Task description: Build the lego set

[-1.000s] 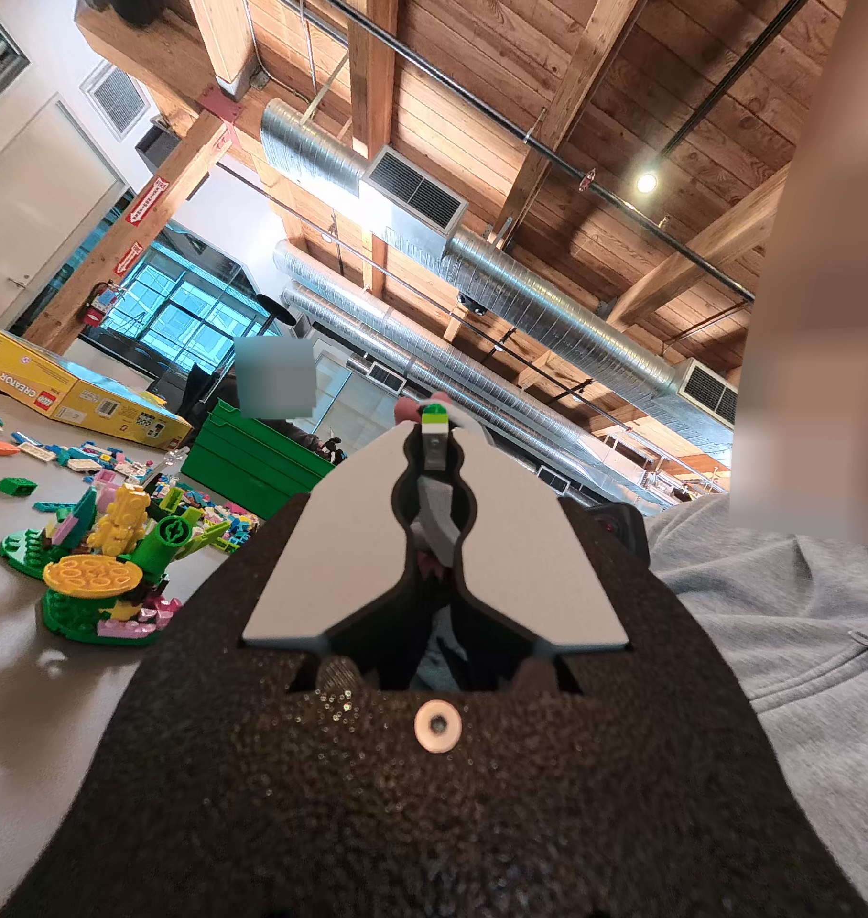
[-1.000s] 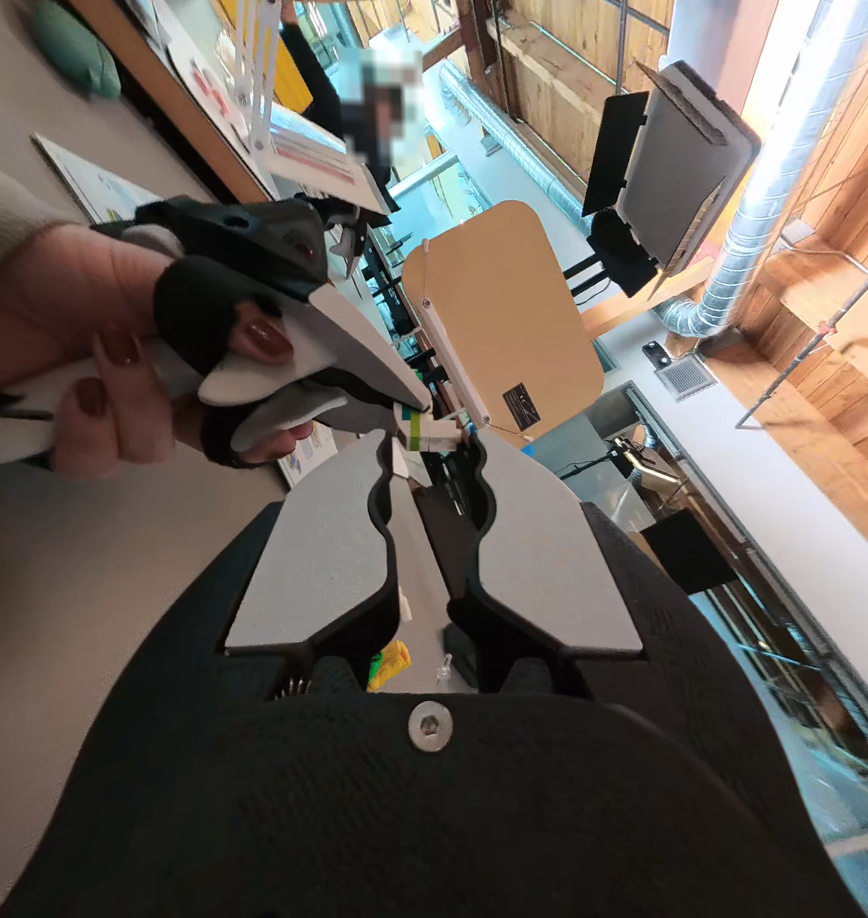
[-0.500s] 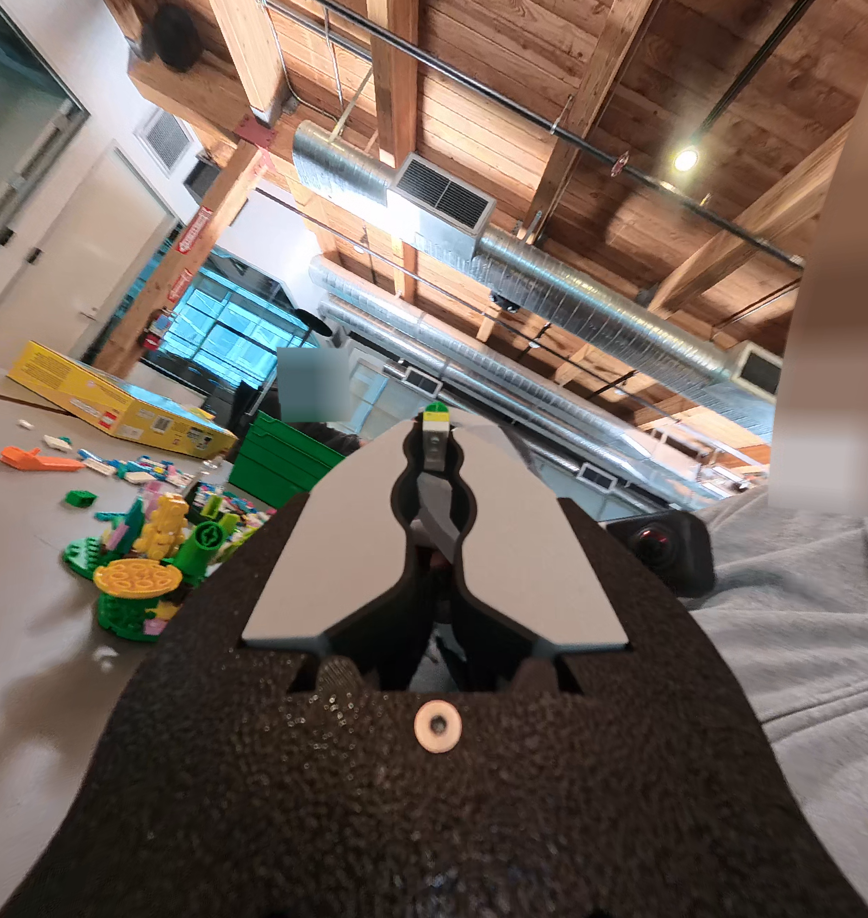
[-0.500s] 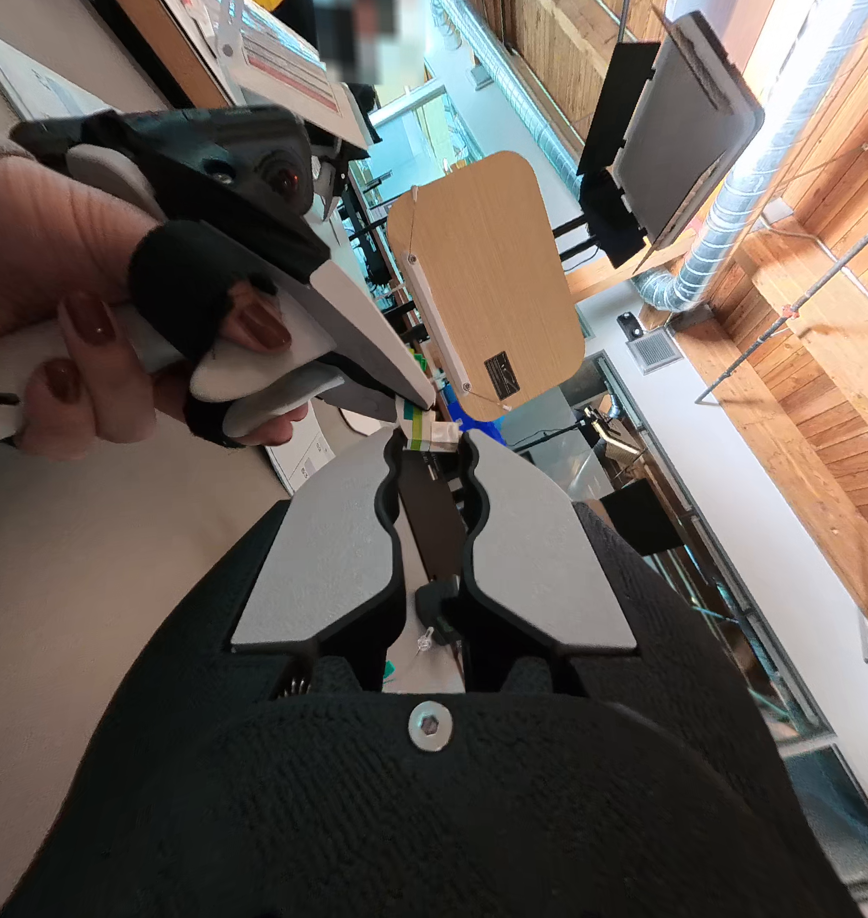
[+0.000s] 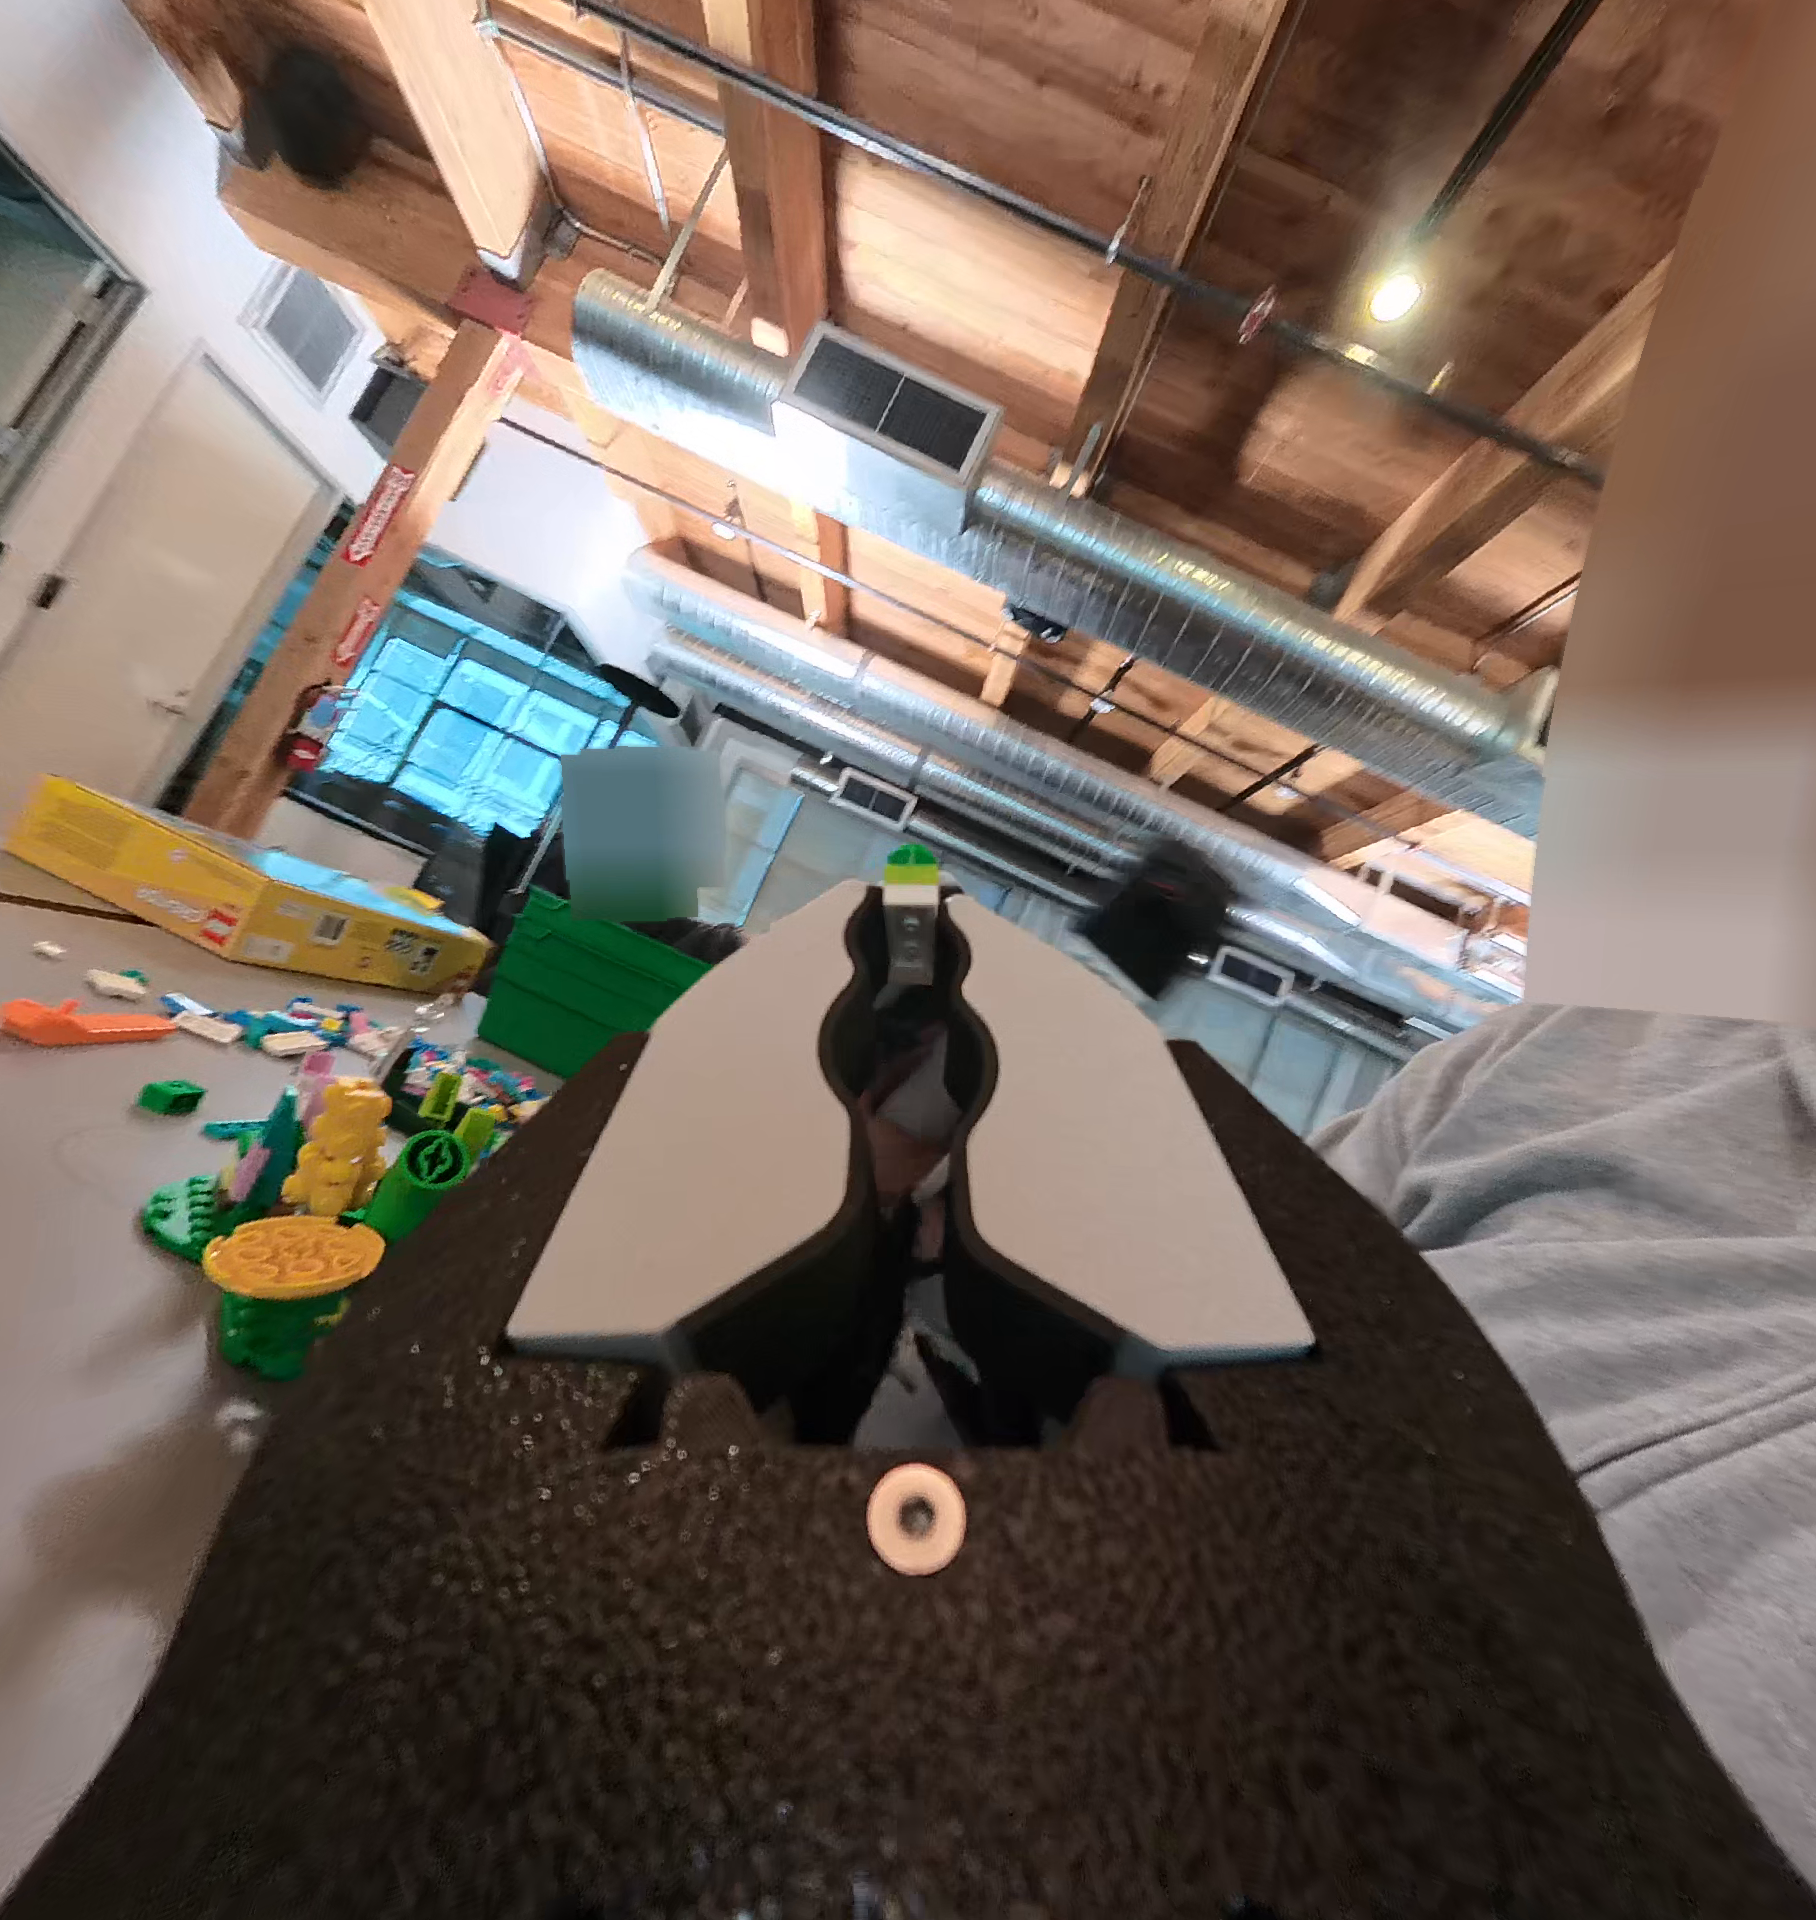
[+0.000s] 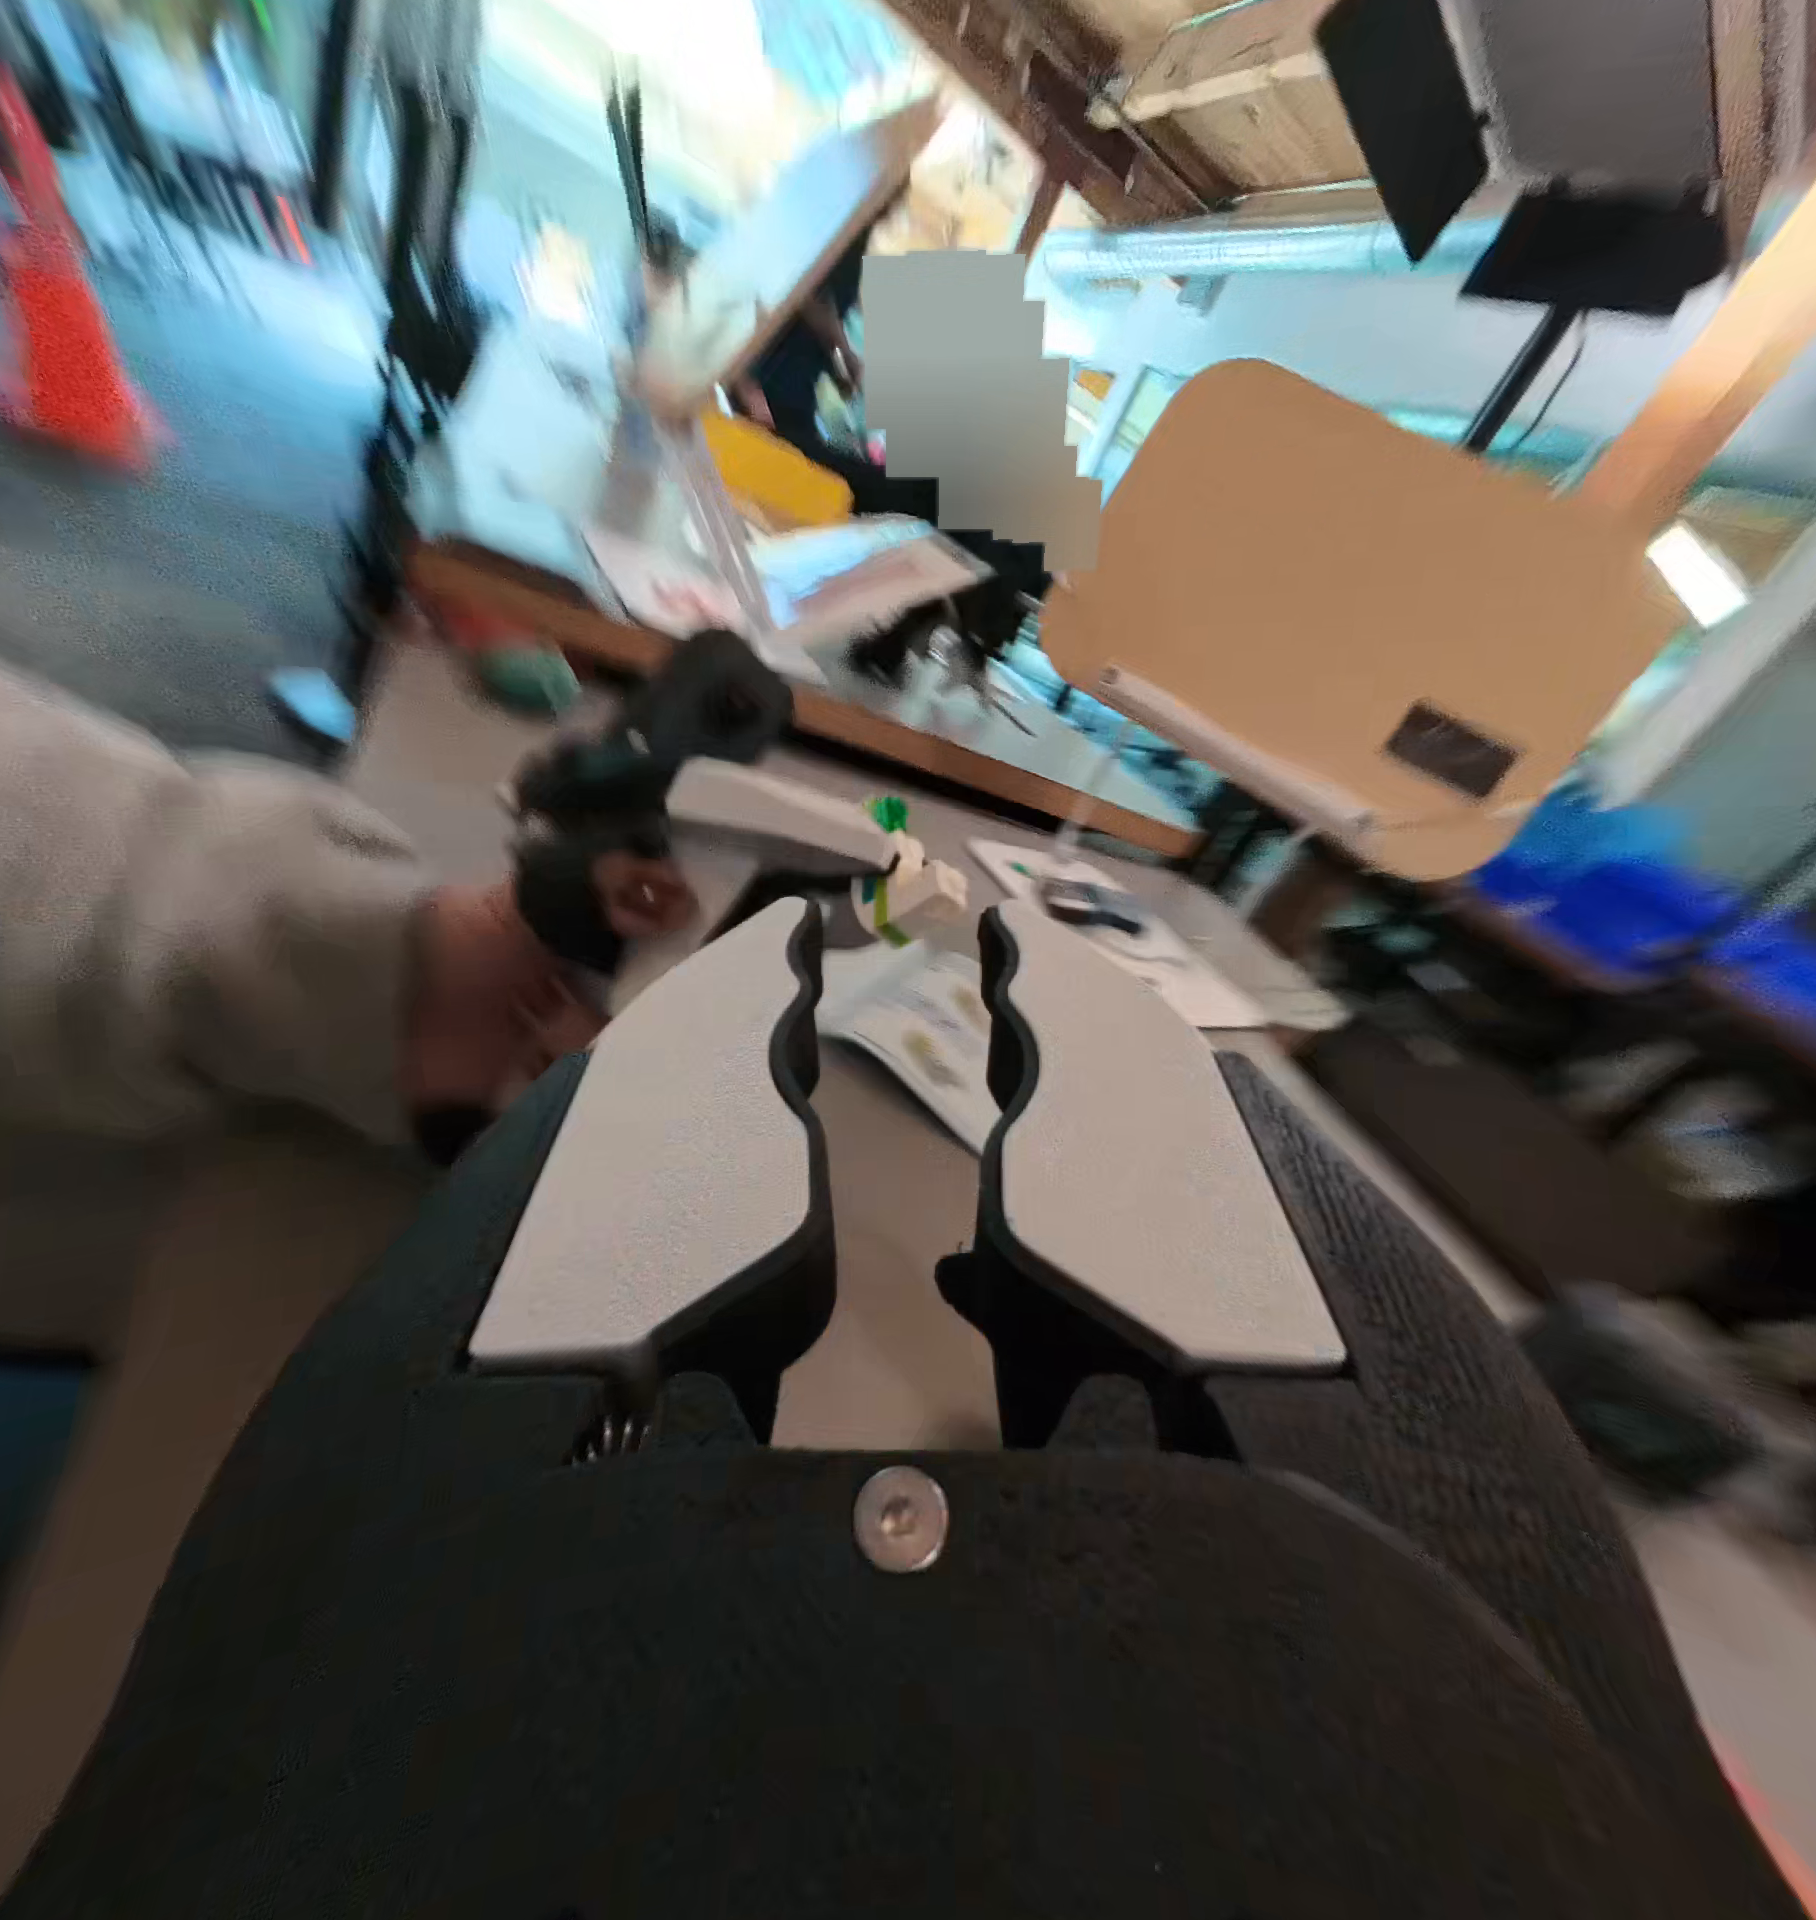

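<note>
**Left gripper pinches a small brick stack; right gripper spread and bare**

Your left gripper (image 5: 909, 904) is raised off the table, its jaws drawn together on a small brick assembly (image 5: 906, 891): a white-grey piece between the tips, with lime and green layers poking out past them. In the right wrist view the same assembly (image 6: 909, 883) juts from the left gripper's tips, white with green bits.

Your right gripper (image 6: 896, 920) has its jaws spread with nothing between them; the assembly sits just beyond its fingertips, not touching either one. An open instruction booklet (image 6: 919, 1023) lies on the table under that gap.

As for containers: a green bin (image 5: 582, 987) stands at the far side of the table, and you cannot tell what is inside it. A yellow box (image 5: 208, 888) lies flat beside it, closed. Loose bricks (image 5: 291, 1023) are scattered in front of both, and a partly built green and yellow model (image 5: 301, 1216) stands nearer you on the table (image 5: 42, 1299).
</note>
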The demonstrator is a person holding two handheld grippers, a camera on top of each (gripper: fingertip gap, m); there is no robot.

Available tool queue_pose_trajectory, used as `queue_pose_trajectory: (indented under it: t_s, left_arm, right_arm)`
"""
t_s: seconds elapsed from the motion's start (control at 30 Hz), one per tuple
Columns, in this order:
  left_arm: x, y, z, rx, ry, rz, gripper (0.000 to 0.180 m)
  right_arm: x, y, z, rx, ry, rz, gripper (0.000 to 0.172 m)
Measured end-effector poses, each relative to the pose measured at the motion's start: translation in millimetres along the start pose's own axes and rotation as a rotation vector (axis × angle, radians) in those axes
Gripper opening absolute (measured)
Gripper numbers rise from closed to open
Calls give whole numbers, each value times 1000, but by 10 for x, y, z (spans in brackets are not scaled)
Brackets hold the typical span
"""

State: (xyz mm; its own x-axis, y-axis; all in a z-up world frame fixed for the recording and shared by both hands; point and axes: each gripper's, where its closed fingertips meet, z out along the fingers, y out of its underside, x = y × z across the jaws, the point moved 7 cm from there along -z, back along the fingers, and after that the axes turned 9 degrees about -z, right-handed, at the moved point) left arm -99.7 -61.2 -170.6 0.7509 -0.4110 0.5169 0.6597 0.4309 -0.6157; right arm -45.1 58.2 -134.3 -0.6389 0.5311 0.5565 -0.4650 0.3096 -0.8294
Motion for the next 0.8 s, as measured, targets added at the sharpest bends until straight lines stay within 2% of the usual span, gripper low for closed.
queue_pose_trajectory:
  t_s: [0.03, 0.1, 0.3, 0.6, 0.8]
  left_arm:
    - [2, -5, -1, 0, 11, -9, 8]
    - [8, 5, 9, -15, 24, -12, 8]
    - [25, 39, 37, -45, 41, -14, 8]
    - [28, 63, 50, -65, 26, 6, 8]
    - [23, 47, 38, -34, -4, 27, 8]
  right_arm:
    - [55, -13, -31, 56, -34, 157, 24]
    - [144, 2, -59, 110, -67, 367, 21]
    - [107, 72, 7, 118, -180, 585, 18]
    - [132, 109, 20, 153, -197, 670, 7]
    - [96, 137, 47, 191, -105, 691, 6]
